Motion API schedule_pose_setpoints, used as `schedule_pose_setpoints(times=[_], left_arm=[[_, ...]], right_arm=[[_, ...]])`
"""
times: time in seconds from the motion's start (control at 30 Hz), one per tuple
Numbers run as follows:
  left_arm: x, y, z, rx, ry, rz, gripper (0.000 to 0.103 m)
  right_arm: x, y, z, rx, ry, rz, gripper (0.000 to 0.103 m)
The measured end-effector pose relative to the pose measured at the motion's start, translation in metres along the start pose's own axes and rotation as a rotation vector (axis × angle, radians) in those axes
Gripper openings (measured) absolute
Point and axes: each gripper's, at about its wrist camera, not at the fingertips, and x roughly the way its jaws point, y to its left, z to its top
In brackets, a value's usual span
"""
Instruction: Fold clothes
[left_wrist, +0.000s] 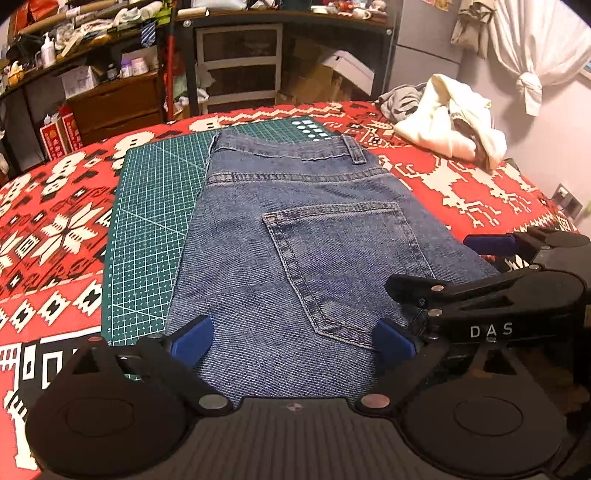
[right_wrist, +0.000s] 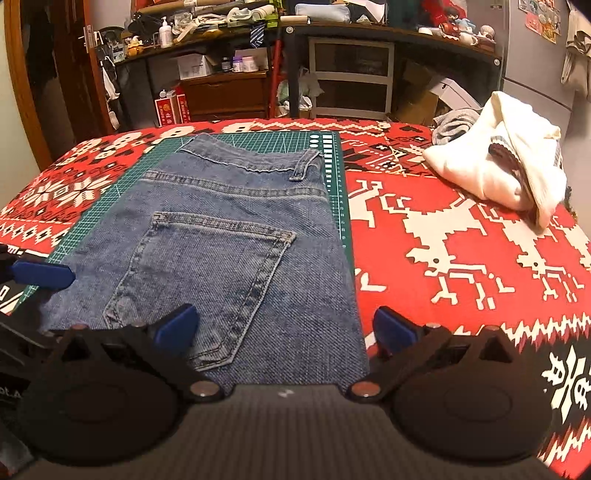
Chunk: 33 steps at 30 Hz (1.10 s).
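Only one pair of jeans (left_wrist: 295, 236) lies folded on the single green cutting mat (left_wrist: 155, 206), back pocket up (waistband at the far end), over a red patterned blanket (left_wrist: 55, 229). Both grippers hover at its near edge: left gripper (left_wrist: 295, 338) and right gripper (right_wrist: 284, 326), each with two blue fingers (right_wrist: 177, 325) spread apart, holding nothing. Two more garments, white (right_wrist: 495, 173) and grey (right_wrist: 452, 123), are heaped far right.

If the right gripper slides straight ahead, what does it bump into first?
Probably the jeans. The right gripper is open and points along them, with denim right between its fingers, so it would meet the back pocket area first. How high it hangs above the cloth is unclear.
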Motion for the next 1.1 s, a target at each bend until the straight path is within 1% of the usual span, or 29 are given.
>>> schedule_pose_setpoints(times=[0.03,0.1,0.13,0.27,0.37,0.47,0.63,0.73,0.9,0.97,1.03,1.1], left_arm=[[0.000,-0.001,-0.001,0.013,-0.002,-0.001,0.097],[0.003,-0.006,-0.004,0.066,0.004,-0.006,0.103],[0.003,-0.011,-0.006,0.094,-0.001,0.011,0.103],[0.002,-0.011,-0.011,0.093,-0.033,0.017,0.103],[0.000,-0.010,-0.015,0.102,-0.055,0.014,0.103],[-0.001,-0.011,-0.022,0.111,-0.103,0.017,0.103],[-0.001,-0.012,-0.019,0.092,-0.087,0.028,0.103],[0.000,-0.011,-0.015,0.089,-0.060,0.025,0.103],[0.001,-0.011,-0.007,0.084,-0.013,0.026,0.103],[0.000,-0.011,-0.003,0.073,-0.005,0.039,0.099],[-0.003,-0.012,0.001,0.056,-0.005,0.059,0.085],[-0.005,-0.010,0.006,0.041,-0.001,0.068,0.083]], right_arm=[[0.000,0.001,0.000,0.006,0.000,-0.006,0.103],[0.001,0.002,0.000,0.022,-0.001,-0.019,0.103],[0.001,0.003,0.000,0.030,-0.001,-0.025,0.103],[0.001,0.009,-0.001,0.070,-0.001,-0.075,0.103],[-0.001,0.009,-0.006,0.080,-0.022,-0.082,0.103],[-0.001,0.009,-0.004,0.081,-0.018,-0.083,0.103],[0.000,0.011,-0.003,0.078,-0.013,-0.088,0.103],[0.000,0.011,-0.003,0.075,-0.012,-0.088,0.103],[0.000,0.006,0.000,0.070,0.001,-0.046,0.102],[-0.006,0.005,0.002,0.063,-0.011,-0.040,0.102],[-0.014,0.004,0.004,0.046,-0.037,-0.031,0.101],[-0.022,0.003,0.008,0.032,-0.065,-0.020,0.096]])
